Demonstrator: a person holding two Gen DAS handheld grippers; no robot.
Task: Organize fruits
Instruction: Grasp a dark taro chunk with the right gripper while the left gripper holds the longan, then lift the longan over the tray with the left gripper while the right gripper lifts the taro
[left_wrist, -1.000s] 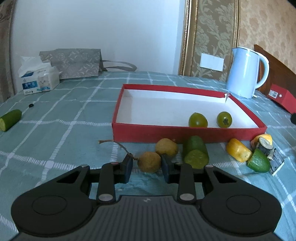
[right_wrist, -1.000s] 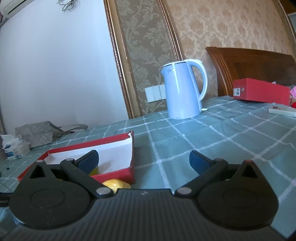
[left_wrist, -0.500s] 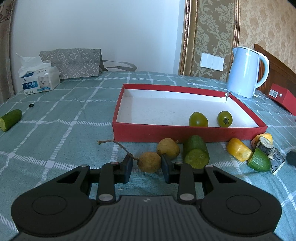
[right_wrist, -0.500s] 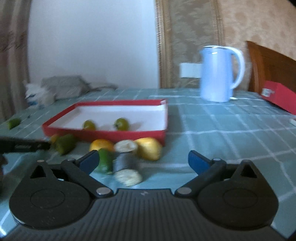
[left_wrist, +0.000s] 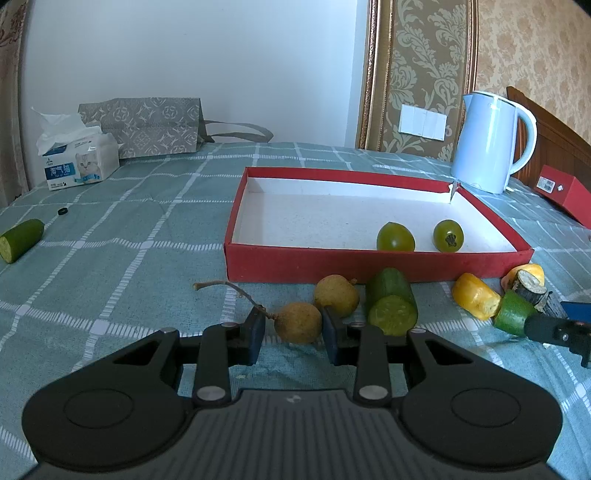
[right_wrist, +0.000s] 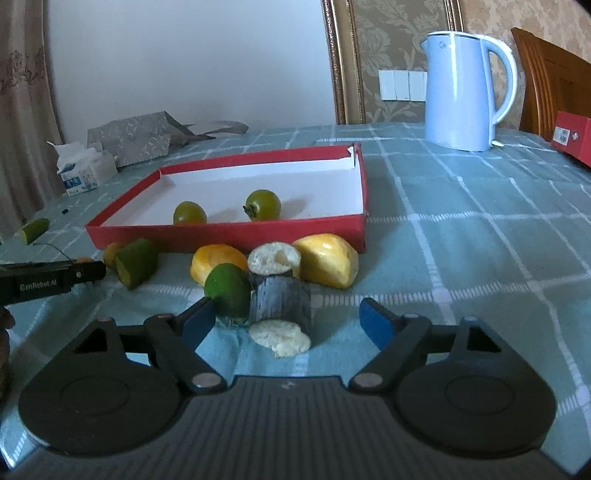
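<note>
While the brown stemmed fruit (left_wrist: 297, 322) lies straight ahead between the fingers of our left hand-held gripper (left_wrist: 293, 334), jaws part open and not yet touching it, its stem trails away to the left across the worktop (left_wrist: 110, 266). Our right hand-held gripper (right_wrist: 286, 319) hangs wide open and empty before the dark cut piece (right_wrist: 280, 300), whose long axis points toward us. Just beyond, the red tray (left_wrist: 332, 264) holds two green tomatoes (left_wrist: 394, 237).
</note>
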